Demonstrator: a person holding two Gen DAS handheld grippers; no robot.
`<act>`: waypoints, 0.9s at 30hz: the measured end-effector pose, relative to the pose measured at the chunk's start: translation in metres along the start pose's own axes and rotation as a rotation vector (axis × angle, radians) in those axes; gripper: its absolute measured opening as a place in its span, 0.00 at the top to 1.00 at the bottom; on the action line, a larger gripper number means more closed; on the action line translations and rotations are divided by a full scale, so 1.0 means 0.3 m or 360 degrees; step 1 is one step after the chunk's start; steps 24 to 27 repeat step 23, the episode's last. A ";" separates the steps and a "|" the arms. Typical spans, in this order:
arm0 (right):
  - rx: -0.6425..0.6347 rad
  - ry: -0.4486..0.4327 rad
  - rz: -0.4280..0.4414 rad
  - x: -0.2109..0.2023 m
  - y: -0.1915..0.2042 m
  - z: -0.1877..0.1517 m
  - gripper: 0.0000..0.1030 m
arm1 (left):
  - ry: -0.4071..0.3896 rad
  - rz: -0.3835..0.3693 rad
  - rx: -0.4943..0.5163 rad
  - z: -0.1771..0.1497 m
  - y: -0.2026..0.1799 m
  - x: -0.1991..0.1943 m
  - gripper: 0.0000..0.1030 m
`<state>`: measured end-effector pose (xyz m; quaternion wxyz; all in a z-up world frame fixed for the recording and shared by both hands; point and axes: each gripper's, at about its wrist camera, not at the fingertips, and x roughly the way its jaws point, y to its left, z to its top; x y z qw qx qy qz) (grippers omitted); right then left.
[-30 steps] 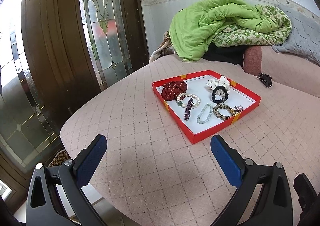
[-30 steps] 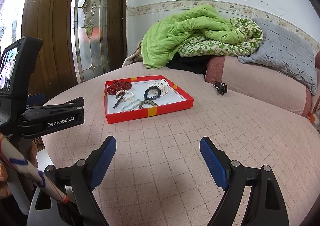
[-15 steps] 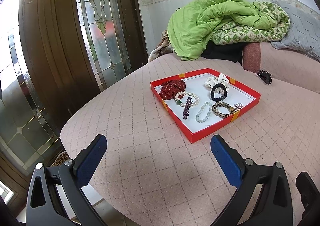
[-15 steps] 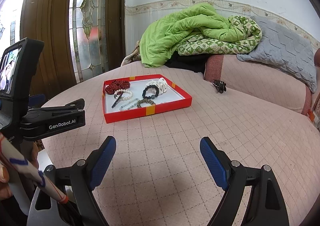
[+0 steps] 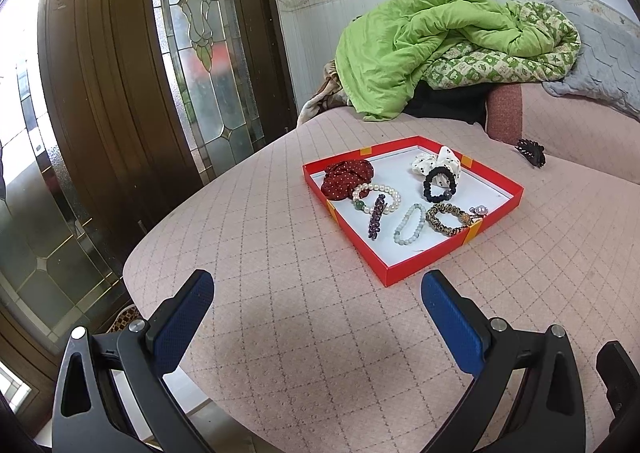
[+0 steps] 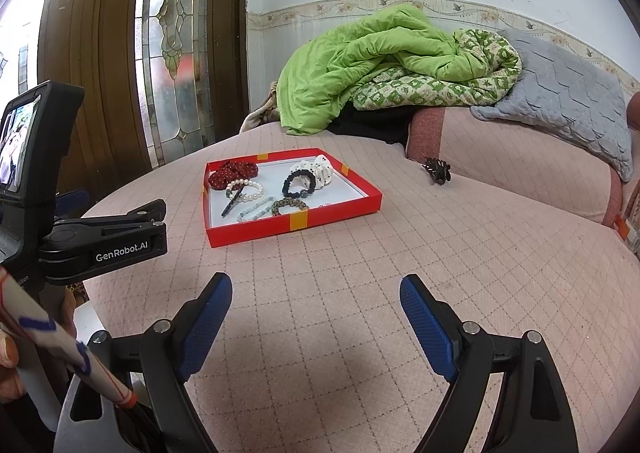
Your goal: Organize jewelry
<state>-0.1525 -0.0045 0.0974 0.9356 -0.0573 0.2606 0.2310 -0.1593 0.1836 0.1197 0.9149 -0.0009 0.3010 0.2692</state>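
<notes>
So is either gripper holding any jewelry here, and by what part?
Nothing is held. The left gripper and right gripper are both open and empty, short of the red cardboard tray.

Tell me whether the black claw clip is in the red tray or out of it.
Out. The black claw clip lies on the pink quilted cover, apart from the red tray, which holds the bracelets and scrunchies.
</notes>
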 end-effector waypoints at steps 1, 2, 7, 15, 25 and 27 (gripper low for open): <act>0.0000 0.0001 0.0000 0.001 0.000 0.000 0.13 | -0.0001 0.0001 0.0002 -0.001 -0.003 -0.001 0.00; 0.0000 0.0002 -0.0001 0.001 -0.001 -0.001 0.13 | -0.0003 0.0003 0.0003 0.000 0.000 0.000 0.00; -0.0001 0.0001 0.0000 0.000 -0.001 0.000 0.13 | -0.0002 0.0004 0.0003 0.000 0.003 0.000 0.00; 0.0001 0.0004 -0.0001 0.000 -0.004 -0.001 0.13 | -0.0002 0.0007 0.0005 0.001 0.004 0.001 0.00; 0.0051 0.0019 -0.0010 0.003 -0.038 -0.005 0.13 | 0.0089 0.0015 0.0020 -0.011 0.012 0.024 0.00; 0.0051 0.0019 -0.0010 0.003 -0.038 -0.005 0.13 | 0.0089 0.0015 0.0020 -0.011 0.012 0.024 0.00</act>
